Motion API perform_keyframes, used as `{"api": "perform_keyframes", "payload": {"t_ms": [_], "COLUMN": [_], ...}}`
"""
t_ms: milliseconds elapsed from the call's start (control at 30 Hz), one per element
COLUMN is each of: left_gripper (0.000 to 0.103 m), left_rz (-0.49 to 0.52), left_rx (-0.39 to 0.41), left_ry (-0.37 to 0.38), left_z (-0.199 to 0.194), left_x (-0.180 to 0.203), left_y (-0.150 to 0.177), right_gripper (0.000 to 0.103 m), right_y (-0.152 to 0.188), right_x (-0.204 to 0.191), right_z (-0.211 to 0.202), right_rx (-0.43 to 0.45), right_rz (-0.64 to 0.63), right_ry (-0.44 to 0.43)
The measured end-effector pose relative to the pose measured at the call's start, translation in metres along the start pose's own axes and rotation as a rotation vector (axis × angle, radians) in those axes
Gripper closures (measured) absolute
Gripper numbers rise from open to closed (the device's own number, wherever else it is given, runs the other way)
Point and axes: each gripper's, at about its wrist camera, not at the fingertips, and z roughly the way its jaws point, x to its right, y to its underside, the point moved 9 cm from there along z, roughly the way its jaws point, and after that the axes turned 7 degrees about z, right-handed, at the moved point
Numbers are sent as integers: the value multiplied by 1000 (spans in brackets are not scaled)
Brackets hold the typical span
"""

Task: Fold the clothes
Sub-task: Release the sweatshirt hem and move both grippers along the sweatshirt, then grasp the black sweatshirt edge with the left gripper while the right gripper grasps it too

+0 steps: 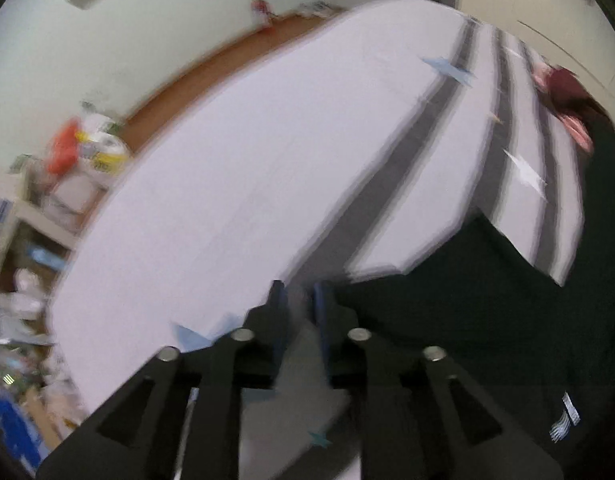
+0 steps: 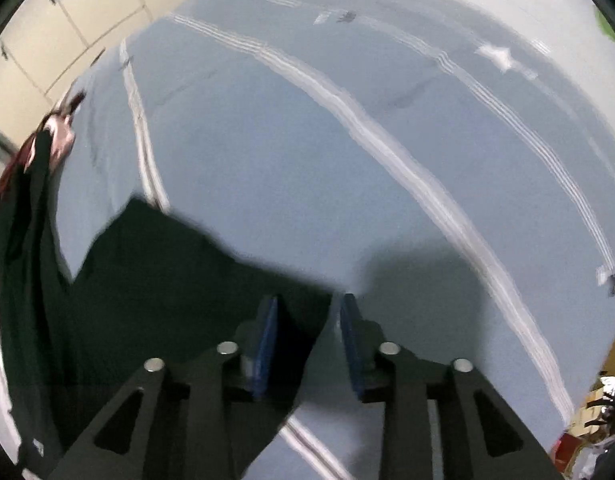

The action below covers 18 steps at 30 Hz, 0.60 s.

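A dark green garment (image 1: 467,320) lies spread on a pale sheet with grey stripes (image 1: 247,200), and a white label (image 1: 567,416) shows near its lower right. My left gripper (image 1: 297,296) stands open just left of the garment's edge, with only the sheet between its fingers. In the right wrist view the same garment (image 2: 155,280) covers the lower left of the sheet (image 2: 307,140). My right gripper (image 2: 310,304) is open above the garment's right edge. Dark cloth shows in the gap beside its left pad (image 2: 267,332), and neither pad presses on it. Both views are blurred.
A maroon and pink cloth (image 1: 563,88) lies at the far end of the dark garment, also seen as a reddish cloth (image 2: 55,132). Cluttered shelves (image 1: 35,220) and an orange bag (image 1: 63,148) stand beyond the bed's left side. Cream cupboard doors (image 2: 67,20) line the wall.
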Motion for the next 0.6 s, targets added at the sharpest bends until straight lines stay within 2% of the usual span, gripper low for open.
{"api": "perform_keyframes", "payload": {"t_ms": [67,133,200,267,467,600], "left_gripper": [60,59,59,59,59,60], "left_rz": [-79,-91,18,120,313,470], "left_rx": [23,54,88,124,227,293], "left_ry": [-48,-34,15,68,313,421], "left_z": [-7,-8,-10,-27,-31,-34], "left_x": [-16,-7,33,61,236,361], "left_y": [-11,-26,-44,-51,-104,-130], "right_gripper": [69,69,69,69,69,69], "right_y": [-14,-28,-35,-41,-46,-51], "right_x": [6,6,-5,-49,-210,-309], "right_z": [-10,-19,-33,-28,4,37], "right_rx": [45,85,99,100,60,41], "right_rz": [18,32,-4,-68,-266,-352], "right_ry": [34,56,22,-36,-226,-302]}}
